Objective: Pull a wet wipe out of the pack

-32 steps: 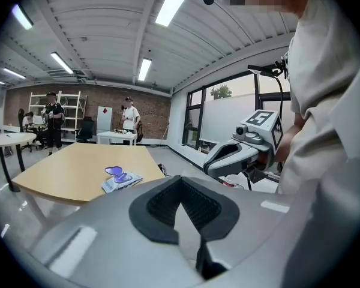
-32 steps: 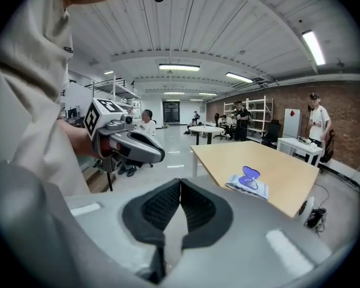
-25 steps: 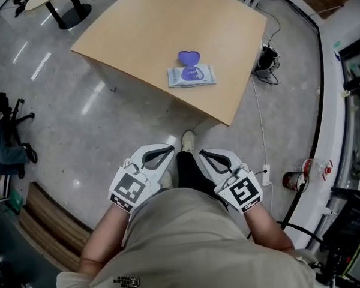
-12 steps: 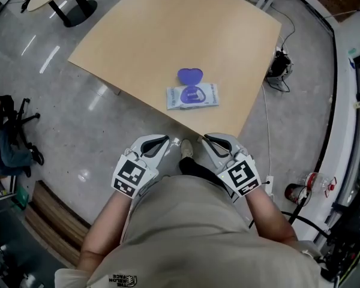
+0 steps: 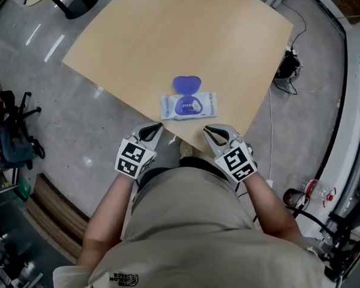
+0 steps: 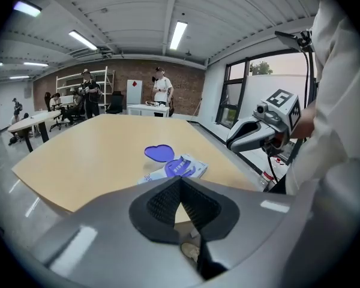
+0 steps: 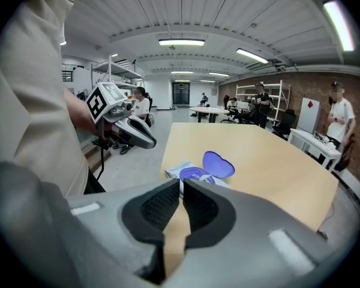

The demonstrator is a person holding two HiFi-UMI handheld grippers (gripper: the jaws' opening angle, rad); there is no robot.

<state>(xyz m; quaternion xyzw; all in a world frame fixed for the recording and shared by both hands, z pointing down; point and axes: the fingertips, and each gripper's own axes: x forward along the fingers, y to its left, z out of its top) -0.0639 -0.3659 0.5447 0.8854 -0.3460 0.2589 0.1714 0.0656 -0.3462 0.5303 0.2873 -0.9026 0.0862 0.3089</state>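
While the pack (image 5: 189,106) lay near the front edge of the surface (image 5: 168,35) with its purple lid (image 5: 186,84) flipped open, the left claw (image 5: 158,126) and right claw (image 5: 209,129) hung by that edge, close to the pack but not touching it. Each claw was closed, pads together, with nothing between them.

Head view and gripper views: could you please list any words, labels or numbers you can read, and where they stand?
None reads clearly.
wet wipe pack: printed label, too blurred to read.
shirt logo: small lettering, too small to read.
left gripper, right gripper: square markers only, no words.
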